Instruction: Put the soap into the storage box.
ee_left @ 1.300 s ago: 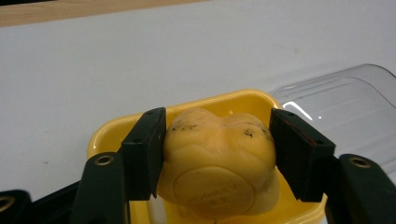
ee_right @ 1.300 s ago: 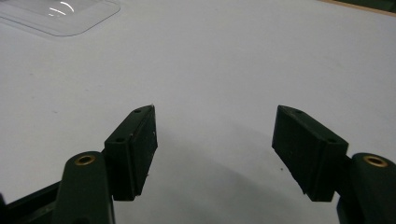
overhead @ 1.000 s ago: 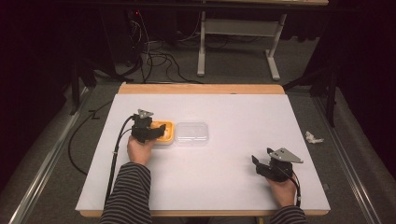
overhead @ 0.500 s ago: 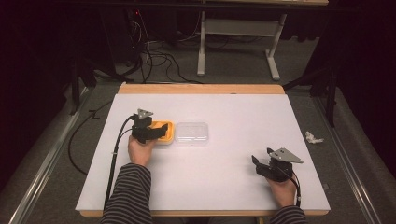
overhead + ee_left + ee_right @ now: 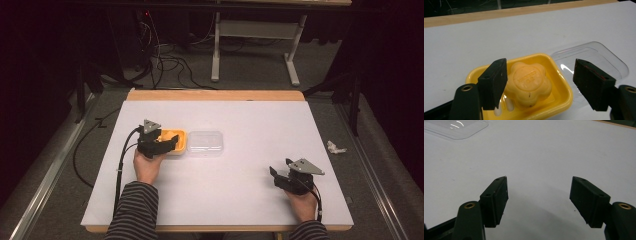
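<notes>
table: white top, mostly bare
soap dish: yellow, left of centre, clear lid touching its right side, flat on table
soap: flower-shaped, lying in dish
left gripper: jaws just spread and closed back slightly; nothing pinched, soap released and sitting between them
right gripper: spread, idle, well apart
judgement: placing looks done; lid next
obstruction: none seen

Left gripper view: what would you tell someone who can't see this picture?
A yellow flower-shaped soap lies in a yellow soap dish on a white table, with the left gripper open above it. A clear plastic lid lies beside the dish.
</notes>
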`<state>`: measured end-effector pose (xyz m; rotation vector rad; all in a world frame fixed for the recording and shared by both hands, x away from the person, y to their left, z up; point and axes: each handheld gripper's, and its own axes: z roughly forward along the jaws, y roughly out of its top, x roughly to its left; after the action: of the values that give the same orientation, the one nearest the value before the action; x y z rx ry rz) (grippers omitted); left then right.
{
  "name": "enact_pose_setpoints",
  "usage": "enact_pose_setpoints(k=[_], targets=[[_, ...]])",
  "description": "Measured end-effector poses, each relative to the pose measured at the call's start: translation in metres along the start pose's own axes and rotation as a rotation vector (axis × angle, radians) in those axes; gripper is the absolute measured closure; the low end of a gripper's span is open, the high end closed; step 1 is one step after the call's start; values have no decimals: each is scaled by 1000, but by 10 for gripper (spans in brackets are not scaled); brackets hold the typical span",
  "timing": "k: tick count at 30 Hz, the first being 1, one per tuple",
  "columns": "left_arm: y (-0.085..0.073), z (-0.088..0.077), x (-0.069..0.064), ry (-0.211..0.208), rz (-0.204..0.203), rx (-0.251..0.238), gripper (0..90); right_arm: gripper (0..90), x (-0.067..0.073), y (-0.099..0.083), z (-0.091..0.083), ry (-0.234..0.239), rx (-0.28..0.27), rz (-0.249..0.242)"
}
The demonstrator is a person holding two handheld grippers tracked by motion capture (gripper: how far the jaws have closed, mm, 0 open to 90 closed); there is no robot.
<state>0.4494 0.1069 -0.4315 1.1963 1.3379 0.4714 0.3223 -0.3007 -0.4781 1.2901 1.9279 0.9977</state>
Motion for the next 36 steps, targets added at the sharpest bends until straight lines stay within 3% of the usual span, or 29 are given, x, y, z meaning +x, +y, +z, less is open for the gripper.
enact_pose_setpoints(k=[3, 36], targets=[[1, -6, -2, -9, 15, -5, 289, 314, 0, 0, 0, 0, -1, 1], [4, -55, -21, -109, -9, -46, 289, 315, 0, 0, 0, 4, 3, -11]])
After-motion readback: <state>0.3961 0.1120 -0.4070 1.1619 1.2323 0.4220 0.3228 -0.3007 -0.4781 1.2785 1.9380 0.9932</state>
